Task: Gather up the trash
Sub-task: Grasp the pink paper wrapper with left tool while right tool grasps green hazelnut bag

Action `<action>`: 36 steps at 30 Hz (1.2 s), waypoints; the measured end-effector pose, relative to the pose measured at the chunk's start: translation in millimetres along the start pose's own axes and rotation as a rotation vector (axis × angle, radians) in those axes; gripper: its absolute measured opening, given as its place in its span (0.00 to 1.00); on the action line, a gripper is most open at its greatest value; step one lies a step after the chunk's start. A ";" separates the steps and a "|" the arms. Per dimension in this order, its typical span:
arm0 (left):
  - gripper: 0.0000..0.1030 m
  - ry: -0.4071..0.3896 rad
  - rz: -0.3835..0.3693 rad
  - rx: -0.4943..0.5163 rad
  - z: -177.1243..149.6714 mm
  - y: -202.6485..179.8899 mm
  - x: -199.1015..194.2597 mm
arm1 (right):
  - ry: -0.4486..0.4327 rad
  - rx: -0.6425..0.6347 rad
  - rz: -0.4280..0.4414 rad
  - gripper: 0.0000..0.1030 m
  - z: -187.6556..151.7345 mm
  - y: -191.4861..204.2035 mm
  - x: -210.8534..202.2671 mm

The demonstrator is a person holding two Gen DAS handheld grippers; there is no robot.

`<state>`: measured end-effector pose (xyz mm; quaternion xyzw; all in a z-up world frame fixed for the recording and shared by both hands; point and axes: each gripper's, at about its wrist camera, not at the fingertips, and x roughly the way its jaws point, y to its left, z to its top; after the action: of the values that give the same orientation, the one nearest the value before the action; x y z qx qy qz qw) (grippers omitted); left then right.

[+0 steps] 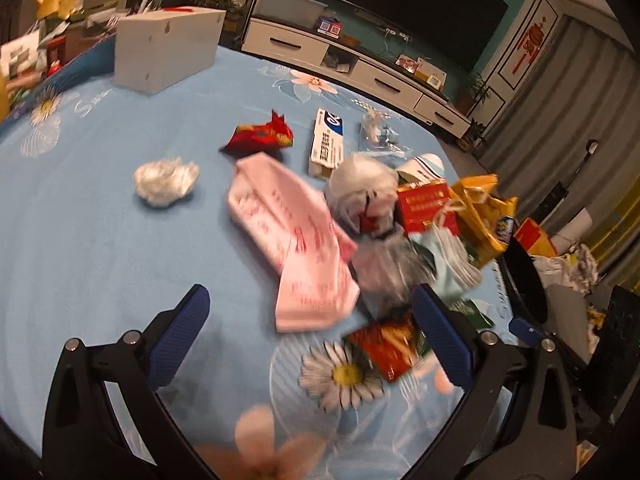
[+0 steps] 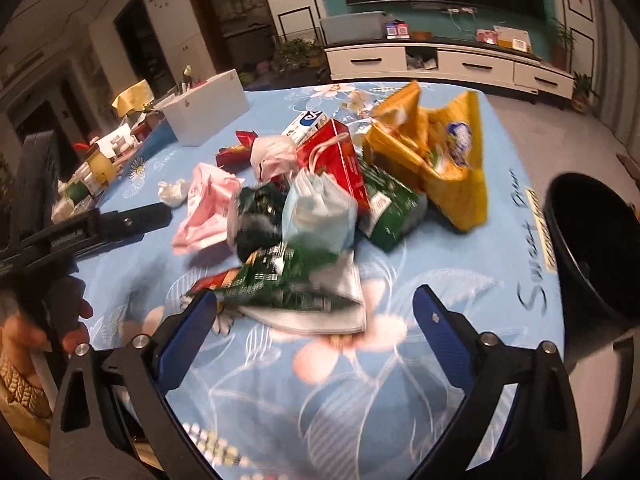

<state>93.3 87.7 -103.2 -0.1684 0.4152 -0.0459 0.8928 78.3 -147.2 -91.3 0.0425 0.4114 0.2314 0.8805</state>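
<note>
We hold both grippers above a table covered with a light-blue, flower-printed cloth [image 1: 100,220]. The left gripper [image 1: 308,320] stands wide open with nothing between its blue-padded fingers [image 1: 180,336]; a crumpled pink printed plastic bag [image 1: 296,244] lies just ahead of it. The right gripper [image 2: 316,316] also stands wide open and grips nothing; the near edge of a green foil wrapper with a white lining [image 2: 304,296] lies between its fingertips without touching either pad.

The trash sits in a heap at mid-table: a pale-blue face mask [image 2: 320,212], a red cardboard box [image 2: 340,160], a yellow-orange snack bag [image 2: 448,168] and a white-and-blue carton [image 1: 326,144]. A crumpled white tissue [image 1: 166,182] lies apart to the left. A white rectangular box [image 1: 164,52] stands at the far edge. A black bin [image 2: 592,248] sits beside the table's right edge.
</note>
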 end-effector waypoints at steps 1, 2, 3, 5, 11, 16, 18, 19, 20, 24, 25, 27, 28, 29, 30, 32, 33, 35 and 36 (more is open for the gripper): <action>0.97 0.008 0.005 0.005 3.5 -0.5 6.6 | 0.010 -0.005 0.012 0.88 3.7 -1.0 8.7; 0.97 0.015 0.005 0.004 6.4 -0.3 12.8 | 0.019 -0.009 0.012 0.84 5.4 -1.8 15.2; 0.96 0.021 0.008 0.005 7.9 -0.1 17.1 | 0.034 -0.013 0.017 0.79 6.8 -2.0 22.0; 0.89 0.046 0.012 0.006 8.9 0.1 27.2 | 0.062 -0.018 0.033 0.71 7.9 -2.6 34.2; 0.52 0.097 0.015 0.011 4.9 5.1 44.1 | 0.130 -0.029 0.074 0.35 -0.3 -1.3 47.8; 0.36 0.091 0.015 0.010 0.6 6.2 38.0 | 0.144 -0.022 0.110 0.28 -10.9 -1.9 37.2; 0.33 0.083 0.017 0.002 -1.8 8.0 30.2 | 0.144 -0.027 0.113 0.26 -15.6 -0.3 30.4; 0.33 0.073 0.017 0.001 -2.9 8.7 23.0 | 0.139 -0.028 0.121 0.25 -18.4 -0.1 23.5; 0.33 0.061 0.017 0.004 -4.0 8.5 16.2 | 0.133 -0.026 0.123 0.24 -18.6 1.2 20.8; 0.33 -0.012 0.035 0.040 -6.7 3.0 -19.2 | 0.089 0.014 0.130 0.24 -19.4 -2.9 -0.1; 0.33 -0.029 0.030 0.054 -6.4 -1.6 -28.7 | 0.069 0.031 0.129 0.24 -19.7 -6.7 -8.4; 0.34 -0.044 0.013 0.078 -5.5 -9.8 -38.8 | 0.036 0.056 0.118 0.24 -18.9 -13.2 -18.4; 0.34 -0.050 -0.001 0.098 -5.3 -18.6 -43.7 | 0.010 0.080 0.107 0.24 -18.4 -20.4 -26.7; 0.34 -0.054 -0.015 0.115 -5.4 -25.8 -46.2 | -0.005 0.095 0.093 0.24 -17.7 -25.0 -31.2; 0.34 -0.056 -0.032 0.133 -5.4 -33.6 -48.2 | -0.024 0.114 0.077 0.24 -17.2 -31.3 -37.1; 0.34 -0.053 -0.071 0.179 -5.2 -57.0 -46.9 | -0.068 0.156 0.045 0.24 -16.5 -47.1 -51.1; 0.34 -0.051 -0.093 0.201 -5.0 -66.3 -47.1 | -0.090 0.182 0.024 0.24 -15.8 -57.1 -58.4; 0.35 -0.044 -0.133 0.254 -4.2 -93.2 -43.3 | -0.134 0.245 -0.025 0.24 -16.0 -80.5 -72.6; 0.35 -0.040 -0.154 0.280 -3.8 -105.3 -41.6 | -0.159 0.281 -0.058 0.24 -17.4 -94.2 -81.0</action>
<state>69.4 -2.9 -39.5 -0.0746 0.3726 -0.1684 0.9096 55.6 -268.8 -70.7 0.1713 0.3700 0.1419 0.9020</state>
